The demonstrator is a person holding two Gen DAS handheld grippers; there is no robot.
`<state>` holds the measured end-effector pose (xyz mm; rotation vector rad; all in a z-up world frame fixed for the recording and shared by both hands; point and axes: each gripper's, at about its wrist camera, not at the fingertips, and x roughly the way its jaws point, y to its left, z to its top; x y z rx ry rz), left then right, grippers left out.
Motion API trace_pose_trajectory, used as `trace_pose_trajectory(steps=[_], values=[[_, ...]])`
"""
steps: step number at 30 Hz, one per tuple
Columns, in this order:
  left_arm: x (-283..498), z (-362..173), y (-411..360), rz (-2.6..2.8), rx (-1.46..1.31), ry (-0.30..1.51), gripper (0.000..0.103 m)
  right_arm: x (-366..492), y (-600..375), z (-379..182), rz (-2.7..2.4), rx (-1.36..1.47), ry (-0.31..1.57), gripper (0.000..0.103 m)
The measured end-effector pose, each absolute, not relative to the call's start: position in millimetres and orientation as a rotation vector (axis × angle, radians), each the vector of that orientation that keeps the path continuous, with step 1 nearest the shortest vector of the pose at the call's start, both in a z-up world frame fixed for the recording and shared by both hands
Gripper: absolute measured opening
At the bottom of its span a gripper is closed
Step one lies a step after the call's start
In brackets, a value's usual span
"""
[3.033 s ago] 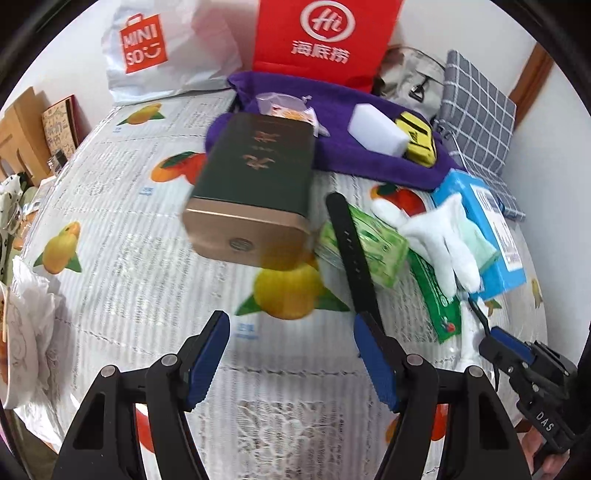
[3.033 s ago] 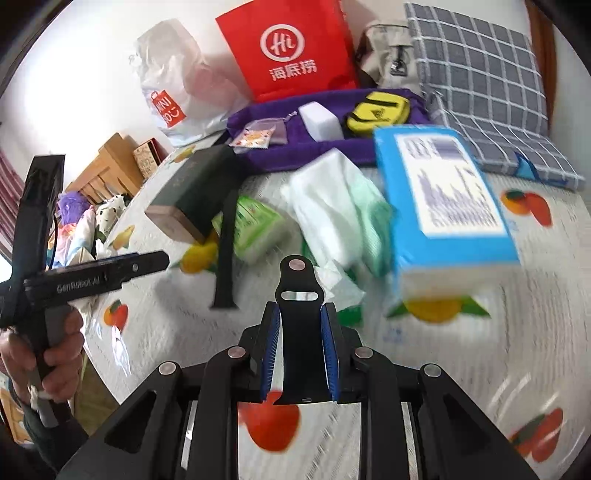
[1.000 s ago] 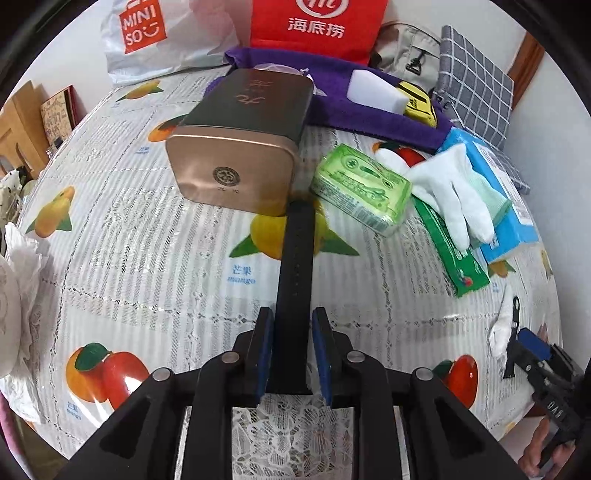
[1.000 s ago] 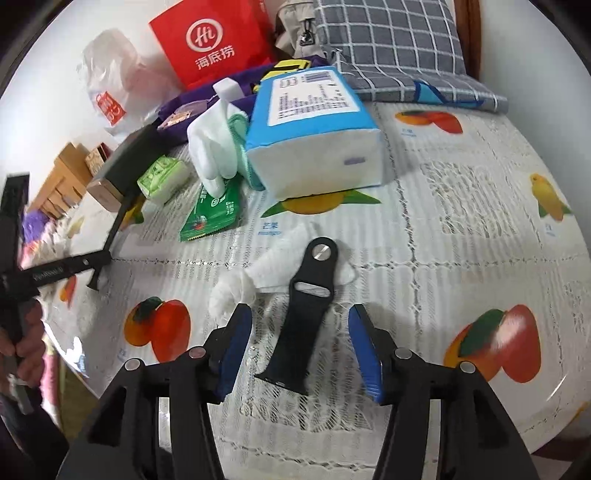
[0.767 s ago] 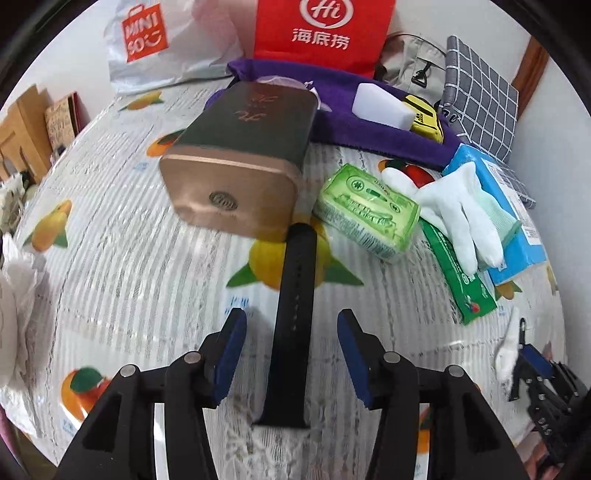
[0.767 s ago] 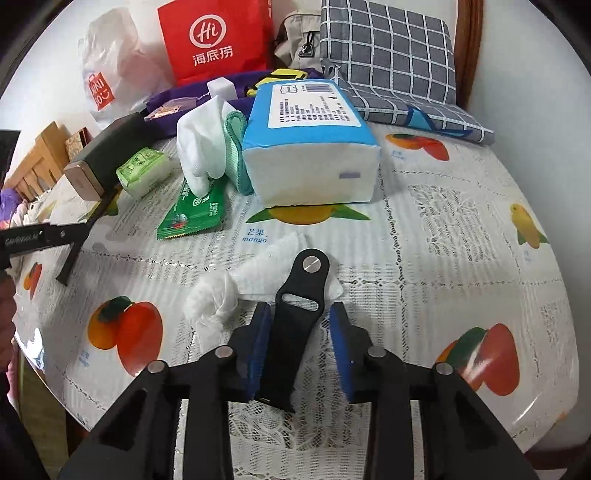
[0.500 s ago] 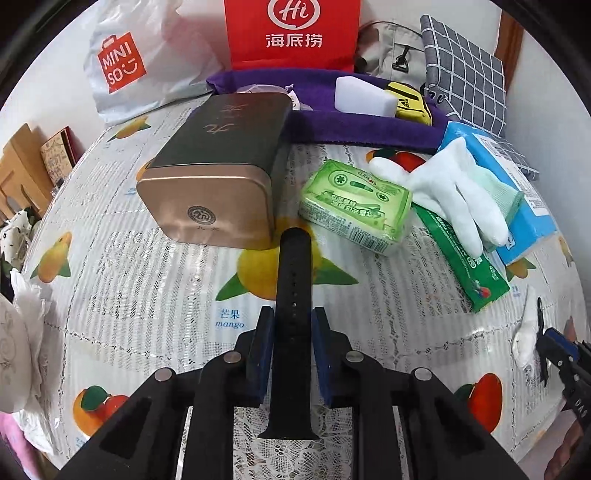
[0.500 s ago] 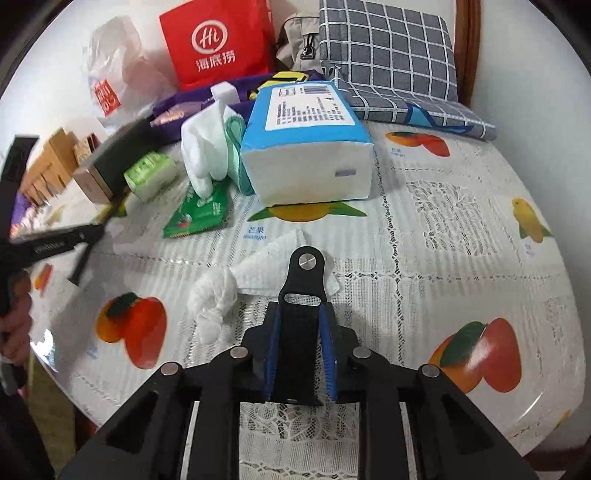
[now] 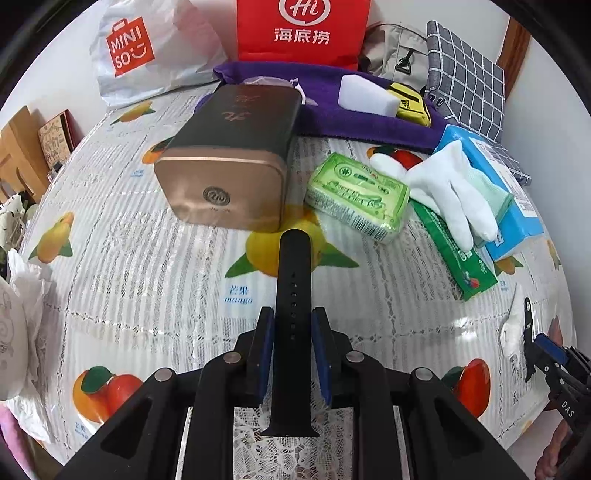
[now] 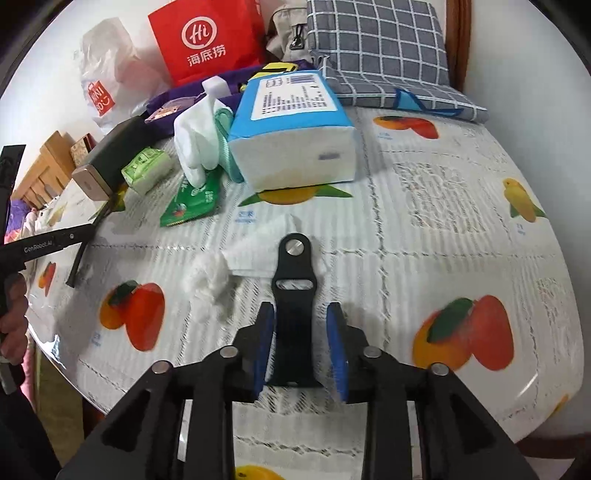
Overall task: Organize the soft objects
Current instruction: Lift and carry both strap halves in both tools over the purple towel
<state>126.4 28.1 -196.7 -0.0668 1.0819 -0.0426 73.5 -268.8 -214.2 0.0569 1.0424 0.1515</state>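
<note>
Red Hi bag [image 9: 303, 29]; MINISO bag [image 9: 129, 48]; left tool [image 9: 291, 325] clamps holed strap [image 9: 293, 280]; right tool [image 10: 300, 325] parted around pin strap [image 10: 295, 295].

A: What's cut off?
B: The red bag [image 9: 302, 29] by the top edge, and the plate [image 9: 9, 332] at the left edge.
A: Blurred?
B: The crumpled tissue [image 10: 208, 277]. The fine print on the tissue pack [image 10: 291, 99] is unreadable.

black strap [image 9: 293, 280]; fruit-print tablecloth [image 9: 147, 258]
</note>
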Motion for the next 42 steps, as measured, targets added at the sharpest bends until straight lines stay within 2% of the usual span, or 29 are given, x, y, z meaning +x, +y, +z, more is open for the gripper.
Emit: trace_pose_trajectory(steps=[5, 6, 7, 8, 9, 16, 29, 42], values=[[126.7, -201.7, 17.7, -0.038, -0.015, 1.066, 0.025, 72.0, -264.8, -217.1, 0.162, 0.06, 1.033, 0.046], [127.3, -202.4, 15.6, -0.032, -0.002, 1.062, 0.025, 72.0, -261.3, -218.0, 0.158, 0.044, 1.022, 0.045], [127.3, -202.5, 13.4, -0.032, 0.016, 1.057, 0.021, 71.6, -255.4, -219.8, 0.14, 0.001, 1.004, 0.043], [126.8, -202.7, 11.0, -0.047, 0.028, 1.053, 0.02, 71.4, -251.8, -220.2, 0.129, -0.036, 0.992, 0.037], [127.6, -202.2, 10.4, -0.051, 0.025, 1.053, 0.02, 71.2, -249.2, -220.2, 0.136, -0.053, 0.983, 0.021], [123.1, -188.5, 17.9, -0.088, -0.043, 1.04, 0.019, 71.1, -258.3, -212.2, 0.183, 0.027, 0.995, 0.02], [116.7, -142.1, 26.2, -0.099, -0.084, 0.971, 0.019, 65.0, -260.4, -155.9, 0.218, 0.06, 0.885, 0.02], [141.6, -96.8, 29.3, -0.079, -0.094, 0.909, 0.019, 104.2, -254.5, -104.2, 0.253, 0.07, 0.792, 0.02]])
